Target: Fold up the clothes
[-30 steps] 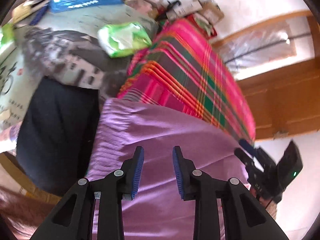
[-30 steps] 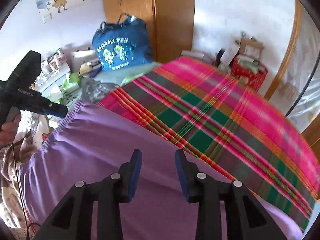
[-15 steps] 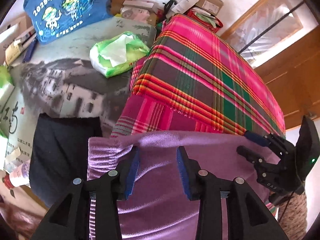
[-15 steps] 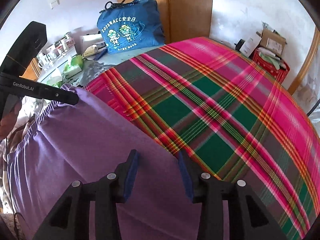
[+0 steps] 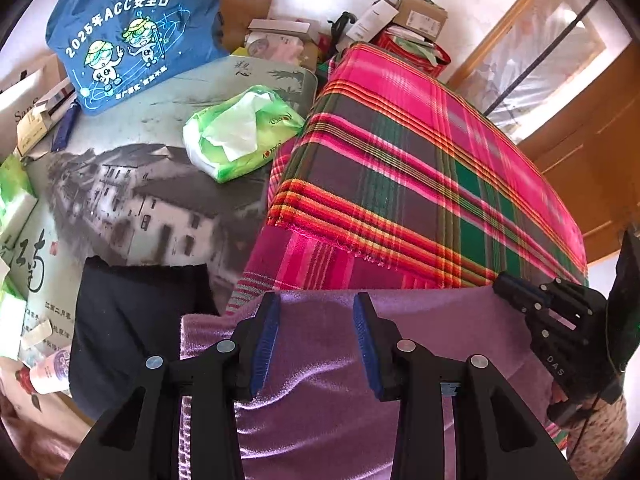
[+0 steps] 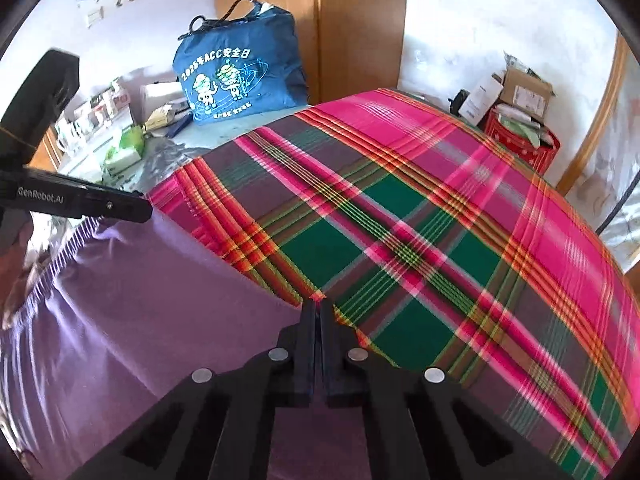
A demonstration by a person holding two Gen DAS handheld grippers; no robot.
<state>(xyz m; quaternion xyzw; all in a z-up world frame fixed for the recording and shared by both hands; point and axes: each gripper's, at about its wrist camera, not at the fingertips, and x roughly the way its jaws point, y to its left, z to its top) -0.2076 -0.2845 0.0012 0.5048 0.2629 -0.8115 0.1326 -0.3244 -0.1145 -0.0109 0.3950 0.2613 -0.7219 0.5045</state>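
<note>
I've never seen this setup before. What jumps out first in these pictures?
The bright pink-and-green plaid cloth fills the middle, spread over a raised surface. A purple garment lies over its near edge, under both grippers. Behind, a blue printed bag stands against the wooden wardrobe.

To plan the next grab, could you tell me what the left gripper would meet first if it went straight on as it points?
Most likely the purple garment, which lies between the open jaws of the left gripper; depth is hard to judge.

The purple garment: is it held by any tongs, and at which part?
The right tongs are shut on the purple garment at its far edge. The left tongs stand open over it.
</note>
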